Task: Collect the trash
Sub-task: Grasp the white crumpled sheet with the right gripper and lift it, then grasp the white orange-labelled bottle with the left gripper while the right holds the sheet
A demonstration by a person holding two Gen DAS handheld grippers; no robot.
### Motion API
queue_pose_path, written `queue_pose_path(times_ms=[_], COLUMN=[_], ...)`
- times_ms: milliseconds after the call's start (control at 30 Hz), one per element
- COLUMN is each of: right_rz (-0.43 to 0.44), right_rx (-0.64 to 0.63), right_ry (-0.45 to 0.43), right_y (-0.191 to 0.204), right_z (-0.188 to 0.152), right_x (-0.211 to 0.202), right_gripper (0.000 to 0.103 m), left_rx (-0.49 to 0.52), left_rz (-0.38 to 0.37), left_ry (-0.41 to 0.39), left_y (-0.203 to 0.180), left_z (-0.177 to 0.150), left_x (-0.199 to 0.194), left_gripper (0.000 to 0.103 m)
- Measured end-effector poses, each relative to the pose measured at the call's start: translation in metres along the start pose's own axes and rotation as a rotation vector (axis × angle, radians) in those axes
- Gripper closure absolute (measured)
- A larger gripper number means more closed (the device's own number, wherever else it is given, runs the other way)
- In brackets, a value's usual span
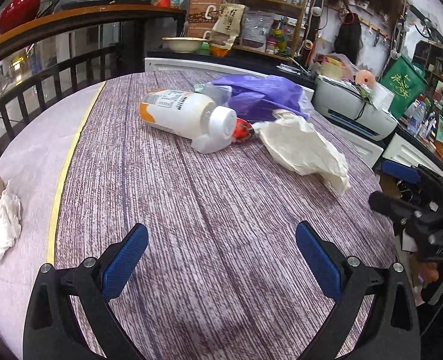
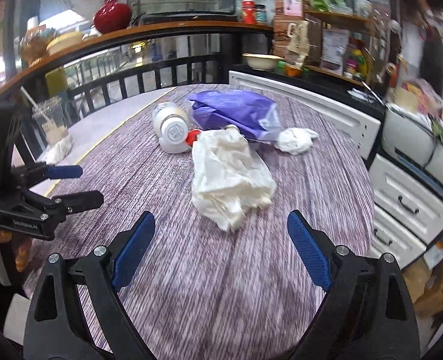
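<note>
Even, soft indoor light; faint shadows fall on the tabletop [image 1: 221, 210]. The left view is sharp, the right is motion-blurred. Fisheye bending curves both edges, with dark corners.

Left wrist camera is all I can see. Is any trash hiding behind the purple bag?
Observer: Yes. A crumpled white tissue wad lies on the table at the right end of the purple bag.
Operator: What's that thing cut off at my left edge?
Observer: A clear plastic cup with a straw, standing upright on the pale strip of the table.
Operator: Is the other gripper holding something?
Observer: No. The right gripper is open and empty, and it points at the big crumpled white paper.
</note>
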State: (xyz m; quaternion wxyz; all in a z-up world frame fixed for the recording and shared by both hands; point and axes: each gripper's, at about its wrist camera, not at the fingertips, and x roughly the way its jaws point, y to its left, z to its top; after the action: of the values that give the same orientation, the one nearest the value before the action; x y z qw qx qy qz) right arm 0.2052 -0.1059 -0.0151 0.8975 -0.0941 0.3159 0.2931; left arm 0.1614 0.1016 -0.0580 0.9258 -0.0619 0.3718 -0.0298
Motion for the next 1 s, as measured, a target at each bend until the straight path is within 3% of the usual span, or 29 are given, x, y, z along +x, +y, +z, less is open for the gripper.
queue_pose_path(times_ms=[233, 367, 467, 733, 1000], right_rz=[-0.05, -0.026, -0.004, -0.002, -0.048], right_rx=[-0.08, -0.092, -0.091, -0.066, -0.035], right_ry=[0.03, 0.044, 0.047, -0.008, -0.03], right_y=[0.005, 0.005, 0.004, -0.004, -0.015], right_z=[0.018, 0.019, 0.017, 0.008, -0.009], right_x=[0.04, 0.05, 0.048, 0.004, -0.022], right_gripper=[0.037, 0.069, 0.083, 0.087, 0.087], left_rx=[-0.029, -0.012, 0.006, 0.056, -0.105], left_rz=[-0.002, -0.008, -0.011, -0.002, -0.028], left_ry=[0.012, 0.008, 0.0, -0.014, -0.016], left_y=[0.012, 0.011, 0.006, -0.003, 0.015], left_z=[0.018, 0.025, 0.032, 0.048, 0.075], left_x=[0.013, 0.02, 0.026, 0.043, 0.06], left_gripper=[0.006, 0.006, 0.006, 0.006, 0.006])
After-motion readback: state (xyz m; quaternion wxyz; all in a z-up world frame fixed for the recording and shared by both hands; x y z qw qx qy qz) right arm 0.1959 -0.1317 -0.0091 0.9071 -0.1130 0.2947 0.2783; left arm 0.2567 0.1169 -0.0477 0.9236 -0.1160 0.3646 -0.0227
